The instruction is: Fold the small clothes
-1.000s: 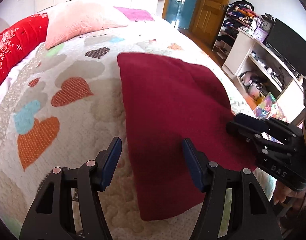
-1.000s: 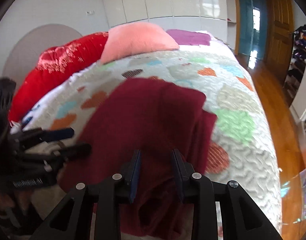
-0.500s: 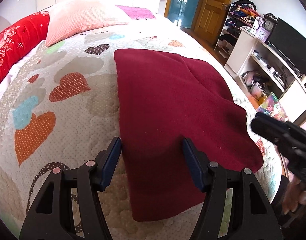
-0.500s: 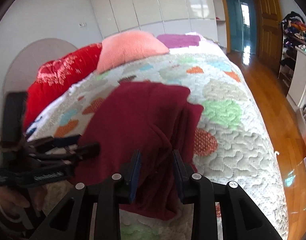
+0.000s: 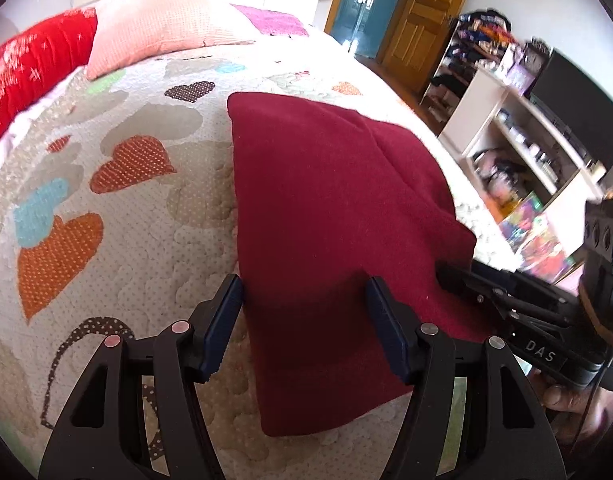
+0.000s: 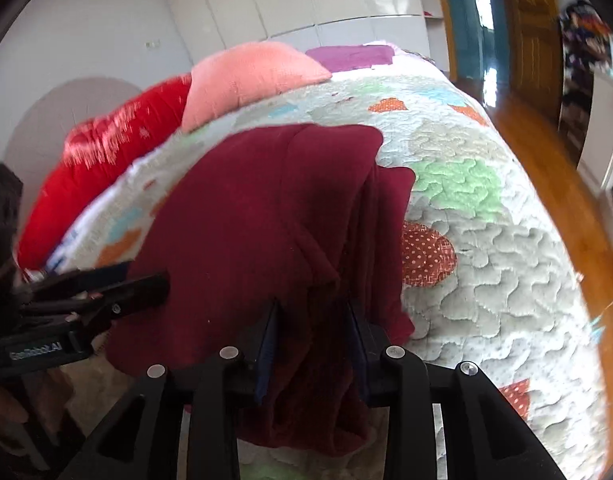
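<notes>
Left wrist view shows me the quilted bed [image 5: 118, 216] carrying the maroon garment [image 5: 326, 208] lengthwise from its near edge, my wide-open left gripper [image 5: 304, 320] straddling that edge, my right gripper [image 6: 312, 336], just widened slightly, bunching folds.

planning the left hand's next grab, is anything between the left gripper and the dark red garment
Nothing visible is. The left gripper hangs open right over the near end of the dark red garment on the quilt, with no other object between. The right gripper has bunched cloth between its fingers at the garment's other side.
</notes>
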Tool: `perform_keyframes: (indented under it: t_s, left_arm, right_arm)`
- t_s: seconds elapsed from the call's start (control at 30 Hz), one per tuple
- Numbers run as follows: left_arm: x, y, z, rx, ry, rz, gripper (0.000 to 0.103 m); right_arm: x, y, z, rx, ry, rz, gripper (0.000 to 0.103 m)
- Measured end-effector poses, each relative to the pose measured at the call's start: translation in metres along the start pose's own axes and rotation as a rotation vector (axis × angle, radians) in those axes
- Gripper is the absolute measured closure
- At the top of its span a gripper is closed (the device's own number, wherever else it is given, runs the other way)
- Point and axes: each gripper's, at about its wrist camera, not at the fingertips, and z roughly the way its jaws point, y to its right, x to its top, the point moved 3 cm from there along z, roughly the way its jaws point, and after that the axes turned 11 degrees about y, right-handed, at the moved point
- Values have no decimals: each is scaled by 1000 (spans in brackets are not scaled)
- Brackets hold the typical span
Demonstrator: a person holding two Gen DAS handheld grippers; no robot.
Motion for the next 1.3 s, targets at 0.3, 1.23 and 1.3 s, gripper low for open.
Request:
perform_keyframes:
  t_s: [0.3, 1.23, 1.3]
  left_arm:
    - [12, -12, 8, -29, 10, -82, 39]
    - [35, -62, -33, -46, 65, -131, 55]
    - [31, -76, -34, -15, 52, -147, 55]
  right_arm:
    - [26, 7, -23, 17, 105, 64, 40]
    - [61, -47, 35, 282, 70, 163, 56]
    - [58, -60, 43, 307, 56, 168, 56]
